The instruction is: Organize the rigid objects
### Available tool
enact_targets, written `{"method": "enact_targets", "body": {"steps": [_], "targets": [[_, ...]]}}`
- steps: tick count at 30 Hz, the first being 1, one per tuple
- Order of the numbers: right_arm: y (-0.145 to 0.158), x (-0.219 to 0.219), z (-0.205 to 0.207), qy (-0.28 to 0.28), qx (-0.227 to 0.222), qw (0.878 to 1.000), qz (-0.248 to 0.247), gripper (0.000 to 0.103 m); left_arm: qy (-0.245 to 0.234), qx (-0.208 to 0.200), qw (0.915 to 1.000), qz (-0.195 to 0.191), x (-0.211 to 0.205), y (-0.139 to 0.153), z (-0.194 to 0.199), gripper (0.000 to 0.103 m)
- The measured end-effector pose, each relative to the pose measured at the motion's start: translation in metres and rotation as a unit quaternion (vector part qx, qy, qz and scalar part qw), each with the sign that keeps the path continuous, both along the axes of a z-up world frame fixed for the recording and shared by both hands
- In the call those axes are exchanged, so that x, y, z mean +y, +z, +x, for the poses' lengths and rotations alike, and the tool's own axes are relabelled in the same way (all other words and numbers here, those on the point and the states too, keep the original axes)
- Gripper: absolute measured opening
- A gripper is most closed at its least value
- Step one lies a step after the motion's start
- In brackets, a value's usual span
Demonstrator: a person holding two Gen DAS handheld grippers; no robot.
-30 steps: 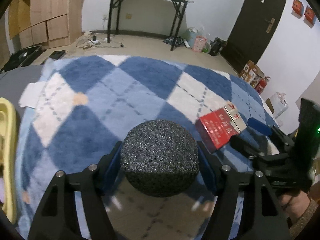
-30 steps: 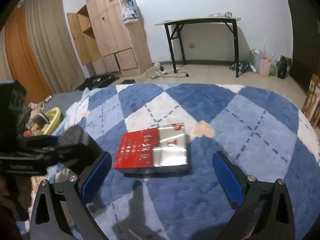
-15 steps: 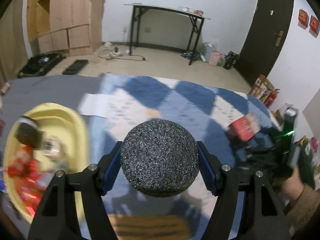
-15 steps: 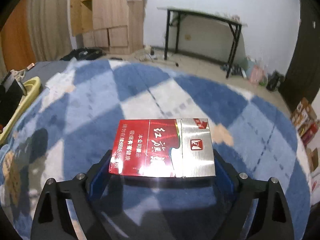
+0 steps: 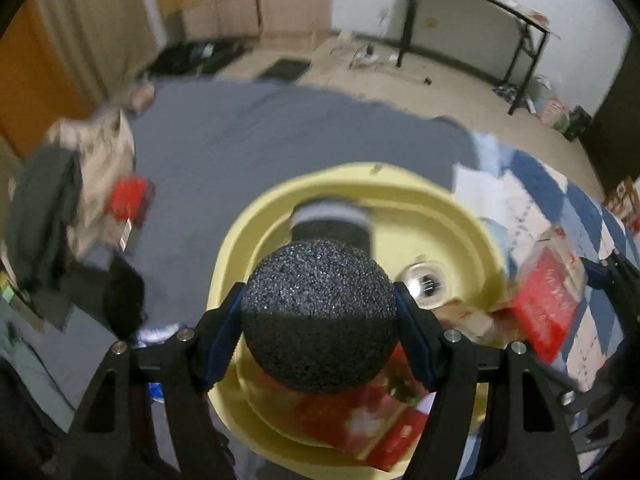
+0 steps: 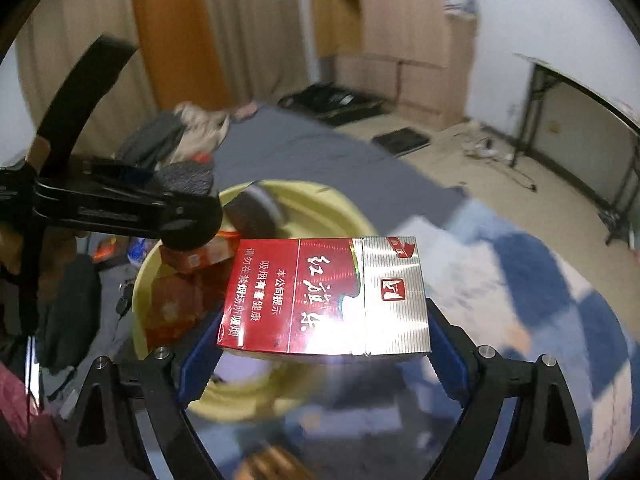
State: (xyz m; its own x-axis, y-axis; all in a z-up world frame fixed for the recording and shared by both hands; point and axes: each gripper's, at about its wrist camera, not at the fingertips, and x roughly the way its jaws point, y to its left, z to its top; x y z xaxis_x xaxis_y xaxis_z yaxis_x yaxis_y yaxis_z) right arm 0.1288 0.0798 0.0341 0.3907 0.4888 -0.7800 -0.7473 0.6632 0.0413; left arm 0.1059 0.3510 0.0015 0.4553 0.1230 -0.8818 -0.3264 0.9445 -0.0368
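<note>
Room: white walls, a tall wooden wardrobe [image 6: 404, 40] at the back, a black-legged table [image 5: 476, 36] against the far wall, beige floor littered with cables. Orange curtain [image 6: 176, 32] on the left side.

Surface: a gray sheet [image 5: 280, 136] spreads over the near floor area, meeting a blue-and-white diamond rug [image 6: 532, 280] along its right edge. Crumpled clothes [image 5: 48, 208] heap at the sheet's left edge.

Container: a yellow basin [image 5: 452, 216] sits on the sheet near the rug's edge. Inside it: red packets [image 5: 360, 424] toward the near wall, a dark cylinder with a pale band [image 5: 332, 220] toward the far wall, a small shiny round item [image 5: 424, 284] to the right. Details are blurred.

Left gripper [image 5: 320, 320]: jaws pinch a black speckled ball [image 5: 320, 320], pads pressed on both sides; the ball hangs above the basin's middle.

Right gripper [image 6: 324, 340]: jaws clamp a red-and-silver cigarette pack [image 6: 324, 296] by its short ends, held flat over the basin's rug-side rim.
</note>
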Motion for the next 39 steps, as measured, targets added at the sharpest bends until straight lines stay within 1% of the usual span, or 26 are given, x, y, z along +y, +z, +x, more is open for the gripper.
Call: {"method": "enact_targets", "body": {"steps": [2,5,8,10,11,12,13,14,15,16,19,20,23,24,26,27,29,30,31,33,34,35,36,37,38,39], "targets": [[-0.007,0.024,0.006,0.011,0.007,1.0,-0.017,0.091,0.019,-0.007,0.9996,-0.019,0.013,-0.01,-0.003,0.071],[-0.018,0.048,0.013,0.023,0.008,0.999,-0.032,0.091,0.031,-0.014,0.9982,-0.049,0.023,-0.018,-0.004,0.071],[-0.035,0.066,0.019,0.037,0.008,0.998,-0.052,0.091,0.043,-0.019,0.9973,-0.056,0.028,-0.025,-0.003,0.071],[-0.047,0.076,0.026,0.037,0.013,0.997,-0.064,0.091,0.043,-0.022,0.9969,-0.062,0.026,-0.028,-0.003,0.073],[-0.051,0.08,0.026,0.035,0.01,0.997,-0.066,0.091,0.04,-0.024,0.9968,-0.066,0.025,-0.031,-0.004,0.078],[-0.057,0.086,0.035,0.034,0.008,0.997,-0.064,0.092,0.039,-0.025,0.9969,-0.064,0.025,-0.031,-0.005,0.085],[-0.06,0.089,0.036,0.032,0.006,0.998,-0.057,0.092,0.039,-0.025,0.9971,-0.061,0.024,-0.033,-0.006,0.089],[-0.061,0.091,0.035,0.031,0.005,0.998,-0.053,0.094,0.041,-0.027,0.9971,-0.058,0.024,-0.033,-0.008,0.096],[-0.06,0.093,0.034,0.029,0.001,0.998,-0.048,0.1,0.05,-0.026,0.9972,-0.048,0.024,-0.032,-0.01,0.102],[-0.058,0.091,0.032,0.029,-0.006,0.999,-0.041,0.102,0.058,-0.027,0.997,-0.042,0.025,-0.03,-0.013,0.103],[-0.043,0.08,0.022,0.031,-0.022,0.999,-0.018,0.103,0.068,-0.03,0.9961,-0.047,0.025,-0.022,-0.016,0.103],[-0.035,0.074,0.018,0.031,-0.028,0.999,-0.014,0.103,0.071,-0.037,0.9958,-0.044,0.022,-0.016,-0.017,0.103],[-0.008,0.044,0.007,0.019,-0.063,0.998,0.006,0.103,0.09,-0.081,0.9922,-0.031,0.003,0.016,-0.027,0.103],[0.004,0.027,0.003,0.01,-0.088,0.996,0.027,0.103,0.102,-0.099,0.9893,-0.032,-0.007,0.025,-0.033,0.103],[0.019,-0.005,-0.002,-0.017,-0.123,0.991,0.055,0.103,0.119,-0.129,0.9833,-0.048,-0.042,0.042,-0.046,0.103],[0.024,-0.022,0.0,-0.037,-0.136,0.988,0.059,0.103,0.124,-0.144,0.9804,-0.05,-0.059,0.049,-0.051,0.103],[0.022,-0.044,0.005,-0.056,-0.133,0.988,0.048,0.103,0.139,-0.166,0.9758,-0.03,-0.097,0.06,-0.064,0.103],[0.019,-0.052,0.008,-0.059,-0.123,0.99,0.041,0.103,0.151,-0.177,0.9724,-0.019,-0.119,0.062,-0.072,0.103],[0.013,-0.061,0.013,-0.055,-0.104,0.993,0.03,0.103,0.161,-0.183,0.9697,-0.013,-0.132,0.062,-0.079,0.103],[0.004,-0.068,0.017,-0.048,-0.088,0.995,0.014,0.103,0.195,-0.191,0.9619,-0.003,-0.159,0.05,-0.095,0.103],[-0.003,-0.072,0.017,-0.042,-0.088,0.995,0.002,0.103,0.218,-0.192,0.9567,0.0,-0.172,0.036,-0.105,0.103],[-0.01,-0.074,0.014,-0.038,-0.096,0.995,-0.009,0.103,0.235,-0.19,0.9534,-0.004,-0.183,0.019,-0.114,0.103],[-0.02,-0.077,0.008,-0.033,-0.11,0.993,-0.011,0.103,0.245,-0.182,0.9523,-0.009,-0.189,0.004,-0.118,0.103],[-0.026,-0.079,0.007,-0.022,-0.112,0.993,-0.003,0.103,0.257,-0.165,0.9521,-0.007,-0.194,-0.013,-0.12,0.103],[-0.034,-0.078,0.003,-0.007,-0.107,0.994,0.007,0.103,0.27,-0.142,0.9524,0.003,-0.196,-0.031,-0.12,0.103],[-0.04,-0.079,0.001,0.01,-0.101,0.995,0.014,0.103,0.278,-0.13,0.9516,0.006,-0.194,-0.041,-0.12,0.103]]}}
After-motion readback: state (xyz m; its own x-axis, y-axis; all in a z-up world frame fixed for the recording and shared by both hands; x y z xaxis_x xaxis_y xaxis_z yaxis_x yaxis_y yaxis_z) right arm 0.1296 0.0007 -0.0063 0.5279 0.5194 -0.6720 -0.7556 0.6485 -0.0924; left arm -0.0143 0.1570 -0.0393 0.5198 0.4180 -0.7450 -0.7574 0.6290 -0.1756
